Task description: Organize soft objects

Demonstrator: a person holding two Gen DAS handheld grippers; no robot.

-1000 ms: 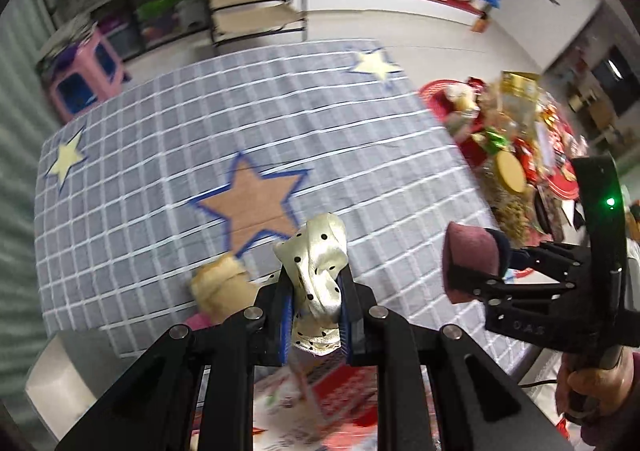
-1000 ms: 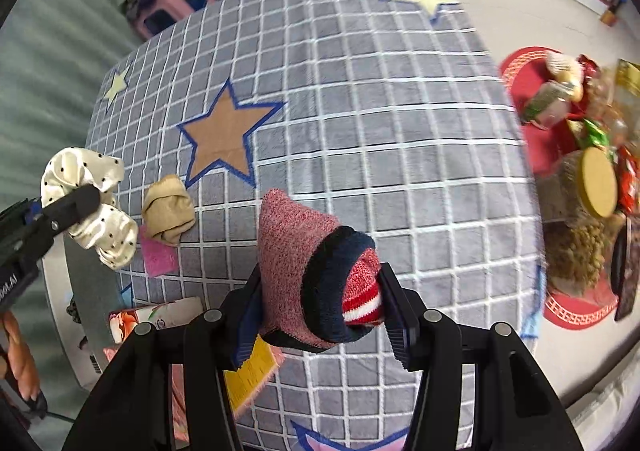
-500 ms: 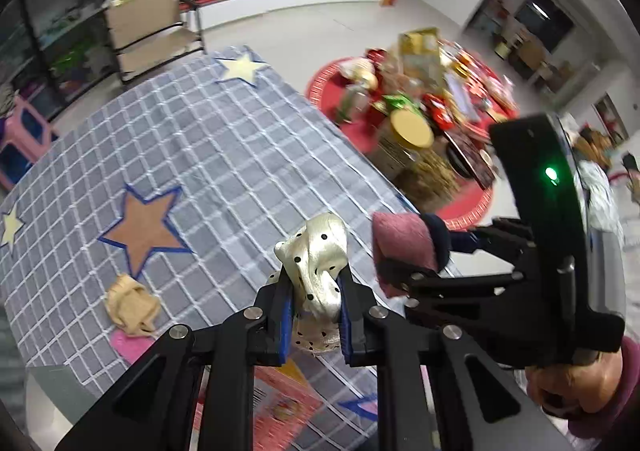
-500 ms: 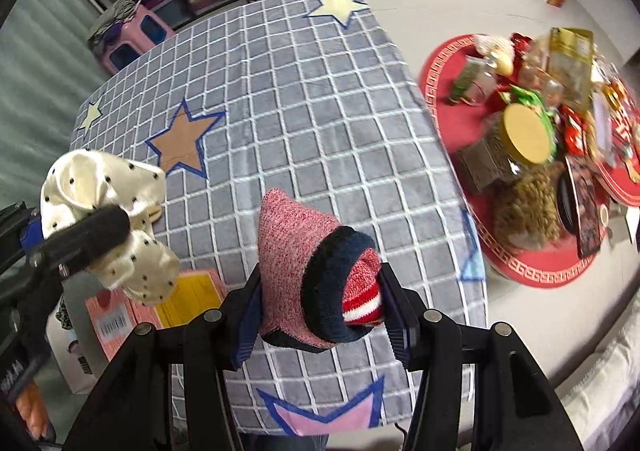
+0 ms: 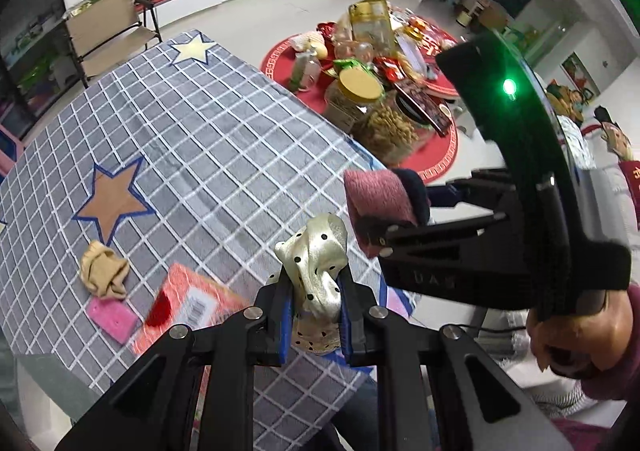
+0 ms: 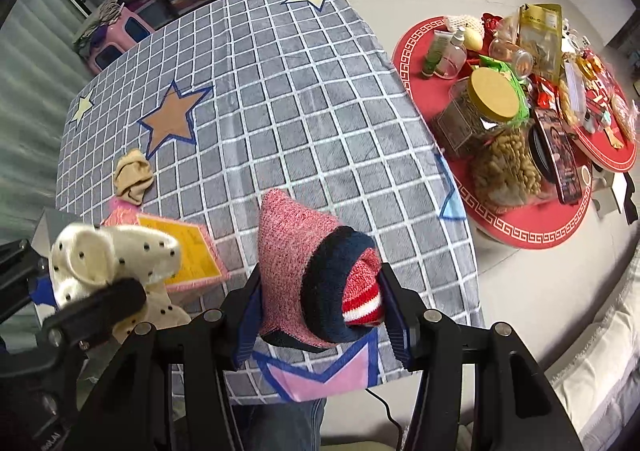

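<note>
Lower centre of its frame, the left gripper (image 5: 314, 315) clenches a cream dotted scrunchie (image 5: 316, 263); the right gripper (image 6: 324, 303), likewise low, grasps a pink knitted sock (image 6: 304, 271).

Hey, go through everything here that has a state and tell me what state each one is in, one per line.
Left claw: shut on the polka-dot scrunchie.
Polka-dot scrunchie: pinched, lifted off the table.
Right claw: shut on the rolled pink sock.
Rolled pink sock: rolled up, held in the air.
Tan sock: balled, lying loose on the tablecloth.
Pink box: lying flat on the table.
Jar: lid on.
</note>
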